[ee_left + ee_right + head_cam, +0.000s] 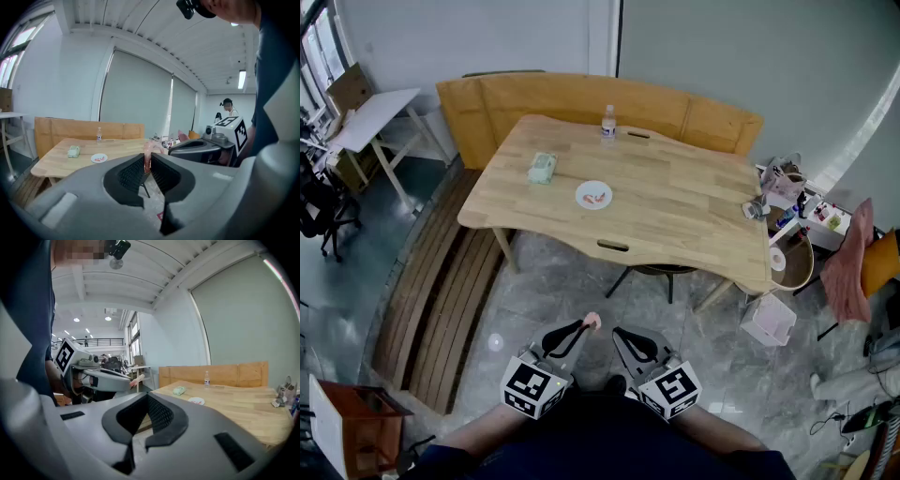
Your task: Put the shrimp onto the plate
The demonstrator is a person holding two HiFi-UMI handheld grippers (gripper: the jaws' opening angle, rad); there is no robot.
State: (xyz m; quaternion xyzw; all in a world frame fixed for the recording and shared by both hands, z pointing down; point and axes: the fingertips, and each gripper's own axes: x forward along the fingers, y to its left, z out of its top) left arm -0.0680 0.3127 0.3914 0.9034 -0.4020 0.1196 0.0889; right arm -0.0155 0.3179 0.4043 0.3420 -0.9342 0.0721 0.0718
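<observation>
A pink shrimp (592,322) is pinched at the tip of my left gripper (584,326), which is shut on it low over the floor, well short of the table. From the left gripper view the shrimp (148,153) sticks up between the pads. The small white plate (593,195) lies mid-table with red-orange shrimp pieces on it; it also shows as the plate (99,158) and the plate (196,401). Just right of the left one, my right gripper (620,335) is shut with nothing in it; its tips (147,397) meet.
A wooden table (694,202) stands ahead with a green packet (542,168) left of the plate and a water bottle (608,122) at the far edge. An orange bench (581,94) wraps behind it. Clutter and a stool (792,258) sit at the right end.
</observation>
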